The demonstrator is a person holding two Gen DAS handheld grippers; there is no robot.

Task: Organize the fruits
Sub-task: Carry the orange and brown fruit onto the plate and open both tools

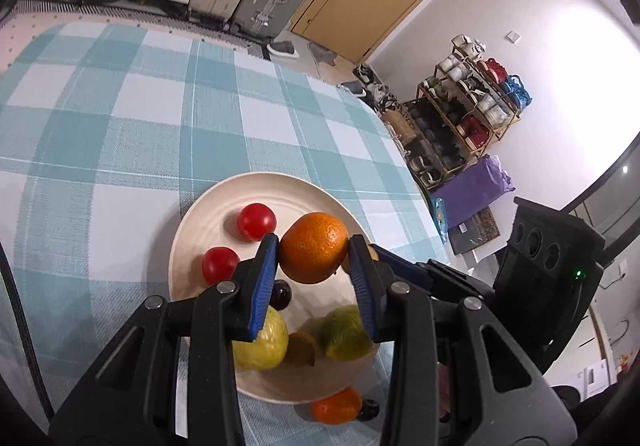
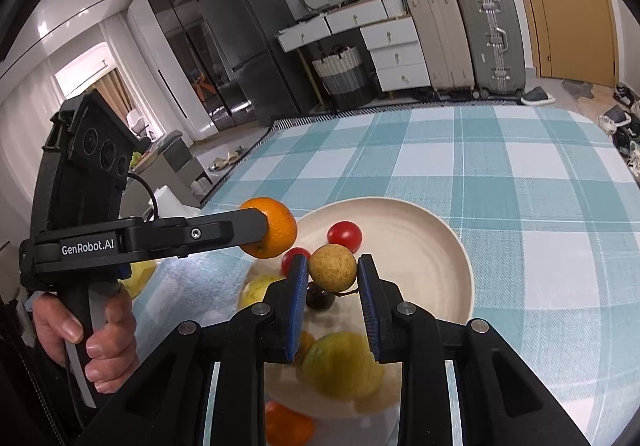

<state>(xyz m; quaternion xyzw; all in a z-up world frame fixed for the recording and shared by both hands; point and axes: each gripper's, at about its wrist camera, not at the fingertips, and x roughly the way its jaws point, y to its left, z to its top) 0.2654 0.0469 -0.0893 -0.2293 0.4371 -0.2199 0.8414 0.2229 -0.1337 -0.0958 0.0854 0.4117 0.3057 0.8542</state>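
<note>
My left gripper [image 1: 314,248] is shut on an orange [image 1: 314,248] and holds it above the cream plate [image 1: 208,205]. Seen from the right wrist view, that orange [image 2: 276,230] hangs over the plate's left rim. My right gripper [image 2: 333,266] is shut on a small tan round fruit [image 2: 333,266] over the plate [image 2: 440,258]. On the plate lie two red tomatoes [image 1: 256,221], a dark grape [image 1: 282,294], a pale yellow-green fruit [image 1: 266,350], a green citrus [image 1: 346,334] and a small brown fruit [image 1: 302,348].
A second orange [image 1: 336,404] and a dark grape [image 1: 368,410] lie on the blue checked tablecloth [image 1: 120,117] just off the plate's near rim. A hand [image 2: 104,342] grips the left tool. Suitcases [image 2: 488,37], drawers and a fridge stand beyond the table.
</note>
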